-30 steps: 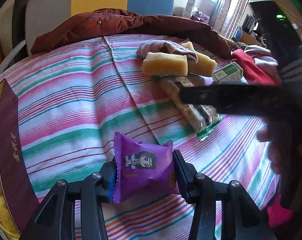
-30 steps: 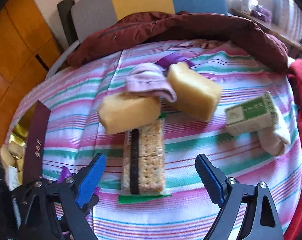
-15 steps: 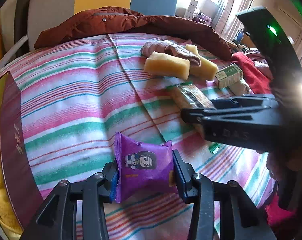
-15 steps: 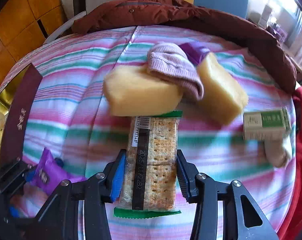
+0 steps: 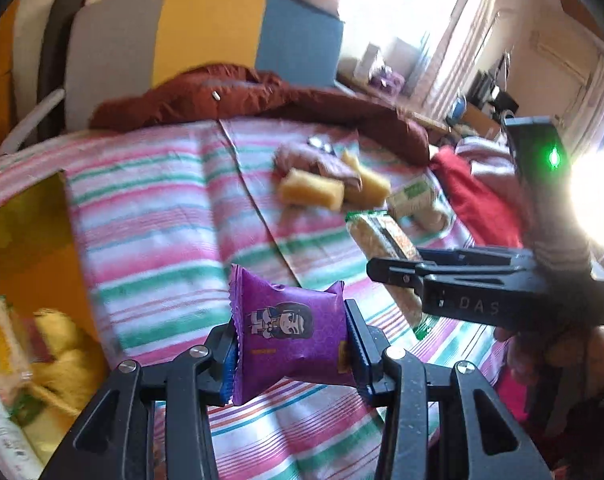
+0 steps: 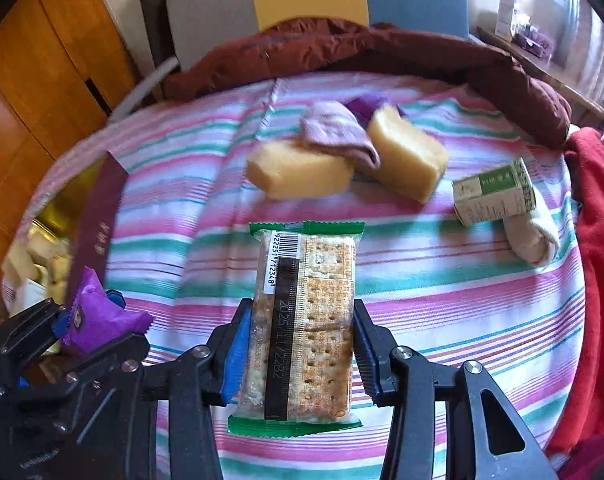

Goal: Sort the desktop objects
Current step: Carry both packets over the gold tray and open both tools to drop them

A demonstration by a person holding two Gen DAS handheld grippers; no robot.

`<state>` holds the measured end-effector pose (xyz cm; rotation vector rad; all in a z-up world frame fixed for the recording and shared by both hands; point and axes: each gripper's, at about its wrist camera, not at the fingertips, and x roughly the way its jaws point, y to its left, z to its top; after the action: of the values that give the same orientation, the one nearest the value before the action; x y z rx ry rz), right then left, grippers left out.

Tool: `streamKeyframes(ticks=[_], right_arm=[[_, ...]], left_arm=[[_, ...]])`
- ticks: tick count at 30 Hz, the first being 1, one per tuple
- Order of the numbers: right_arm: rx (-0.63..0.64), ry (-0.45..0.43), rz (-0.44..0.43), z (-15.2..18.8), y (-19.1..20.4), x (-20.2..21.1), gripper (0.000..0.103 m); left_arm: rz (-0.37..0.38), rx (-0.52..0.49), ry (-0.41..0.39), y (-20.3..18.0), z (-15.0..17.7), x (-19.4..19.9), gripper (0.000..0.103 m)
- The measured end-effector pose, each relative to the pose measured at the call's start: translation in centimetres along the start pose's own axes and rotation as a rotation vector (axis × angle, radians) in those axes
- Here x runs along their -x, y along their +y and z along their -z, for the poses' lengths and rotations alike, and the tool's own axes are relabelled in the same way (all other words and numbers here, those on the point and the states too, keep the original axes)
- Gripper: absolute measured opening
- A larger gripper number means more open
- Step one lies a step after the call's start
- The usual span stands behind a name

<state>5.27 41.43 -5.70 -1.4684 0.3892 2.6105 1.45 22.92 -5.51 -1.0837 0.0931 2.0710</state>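
Observation:
My left gripper is shut on a purple snack packet and holds it above the striped cloth, near the gold box at the left. The packet also shows in the right wrist view. My right gripper is shut on a long cracker pack with green ends, lifted off the cloth. The cracker pack shows in the left wrist view too, in the right gripper's jaws.
Two yellow sponge blocks lie under a mauve sock. A green-and-white carton and a rolled cream sock lie at the right. The gold box with maroon lid holds several snacks. A brown jacket lies behind.
My right gripper closed on the cracker pack and raised it off the cloth. My left gripper lifted the purple packet and moved left toward the gold box.

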Motion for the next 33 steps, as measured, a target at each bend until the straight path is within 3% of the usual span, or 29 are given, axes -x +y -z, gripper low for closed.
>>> streamKeyframes(ticks=[6,11,22,26,28,33], right_arm=[[0.068,-0.062,-0.092,-1.4,4.5,2.1,0.047],[0.152,-0.078,-0.178,-2.7,10.4,2.1,0.047],[0.301,-0.037,-0.308,-4.4,22.7,-0.7,0.047],[0.309,-0.022,-0.323,-5.2,25.7,-2.2,0.049],[0.315,-0.014,-0.326,-5.2,26.9,-2.8,0.049],[0.341,-0.003,-0.329,-4.4,28.2,-3.2,0.050]], left_arm=[[-0.077,0.080,-0.092,3.9,-1.1,4.4,0.044],[-0.197,0.149,-0.154,8.8,-1.2,7.8,0.045],[-0.434,0.308,-0.156,21.0,-1.3,10.8,0.046],[-0.449,0.378,-0.155,23.7,-1.6,11.0,0.049],[-0.445,0.408,-0.171,24.4,-1.4,11.5,0.055],[-0.450,0.439,-0.197,24.2,-0.3,12.4,0.056]])
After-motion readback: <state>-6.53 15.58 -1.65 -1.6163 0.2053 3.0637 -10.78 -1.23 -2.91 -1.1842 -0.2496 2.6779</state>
